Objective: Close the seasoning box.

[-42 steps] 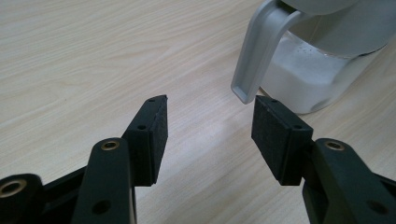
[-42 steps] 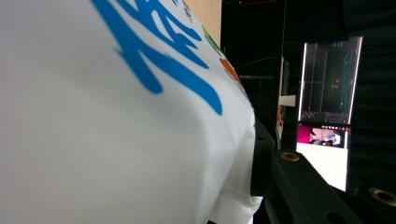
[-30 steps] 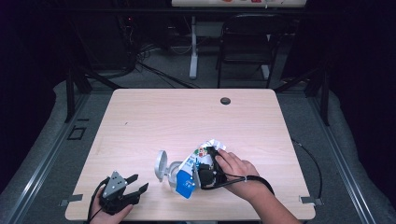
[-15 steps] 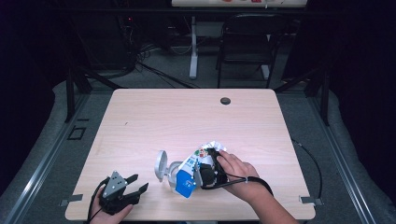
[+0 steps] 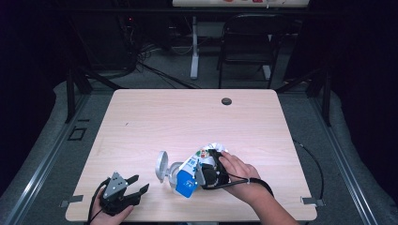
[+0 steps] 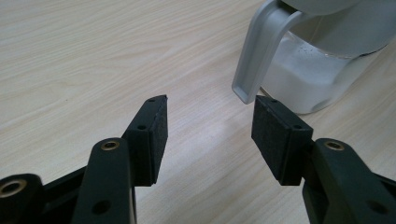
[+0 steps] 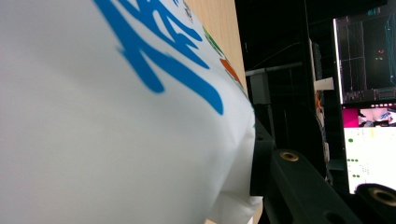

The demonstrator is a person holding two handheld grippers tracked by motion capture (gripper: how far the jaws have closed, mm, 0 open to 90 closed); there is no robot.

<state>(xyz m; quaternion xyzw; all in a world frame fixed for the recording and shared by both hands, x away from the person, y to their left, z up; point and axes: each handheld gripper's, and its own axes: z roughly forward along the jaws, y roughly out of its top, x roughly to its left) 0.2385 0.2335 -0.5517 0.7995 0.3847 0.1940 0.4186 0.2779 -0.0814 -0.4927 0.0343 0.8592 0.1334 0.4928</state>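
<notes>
Seen from above: a pale wooden table [image 5: 155,117], two hands entering from the near edge. Right gripper [image 5: 206,171] clamped on a white carton [image 5: 192,171] with blue print, tipped over so its lower end hangs above a clear jug [image 5: 172,169] with a grey hinged lid [image 5: 162,166] standing open. Left gripper [image 5: 133,190] resting near the front left corner of the table, well apart from the pour, jaws apart and holding nothing.

Progress, judged from the pictures: pouring from carton into jug seemingly under way. White contents already in the jug's lower part, the upper part not yet filled. Left to do, probably: finish the pour, set the carton upright, shut the lid. No stream visible at this size, so hard to say whether liquid is running right now.

From the left gripper view: black jaws spread wide over bare tabletop, the grey handle [image 6: 261,51] of the jug just beyond the right-hand pad [image 6: 275,135], not touching. White fill showing through the clear wall, a detail too small to make out from above.

From the right gripper view: carton [image 7: 116,116] wall pressed close to the lens, dented where a black jaw bites in at the lower right. Beyond it, dark room and lit monitor screens [image 7: 369,116].
</notes>
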